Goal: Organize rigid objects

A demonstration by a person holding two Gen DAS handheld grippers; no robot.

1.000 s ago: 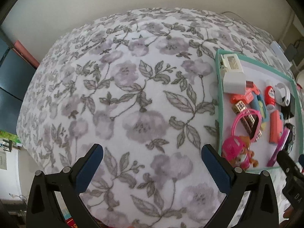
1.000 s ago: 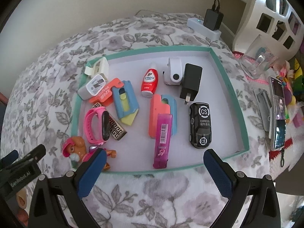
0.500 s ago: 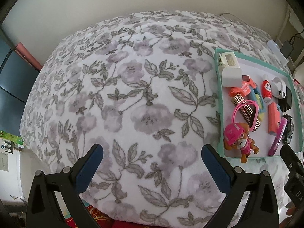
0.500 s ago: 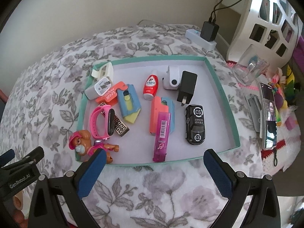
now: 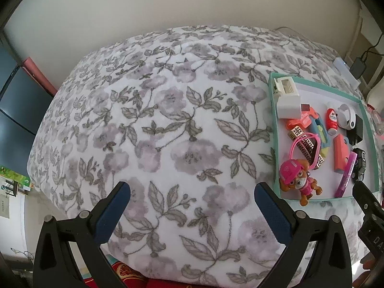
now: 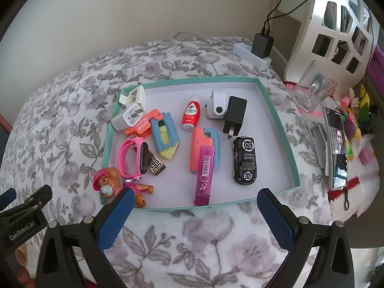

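Observation:
A shallow teal-rimmed tray (image 6: 283,129) lies on a floral blanket (image 5: 168,132) and holds several small items: a pink dog figure (image 6: 112,184), a pink watch (image 6: 130,158), a magenta lighter (image 6: 204,175), a black toy car (image 6: 244,160), a red bottle (image 6: 190,115), a black charger (image 6: 235,116) and a white charger (image 6: 128,120). My right gripper (image 6: 194,213) is open and empty, just in front of the tray's near edge. My left gripper (image 5: 192,204) is open and empty over bare blanket, left of the tray (image 5: 273,129).
A power strip with a black plug (image 6: 260,46) lies behind the tray. A white lattice basket (image 6: 336,28), a clear cup (image 6: 314,91) and a phone (image 6: 337,148) stand to the right. The blanket's front edge drops off below the grippers.
Both grippers have pulled back and up from the tray, so more of the blanket and the tray shows. Both stay open and empty. The items have not moved.

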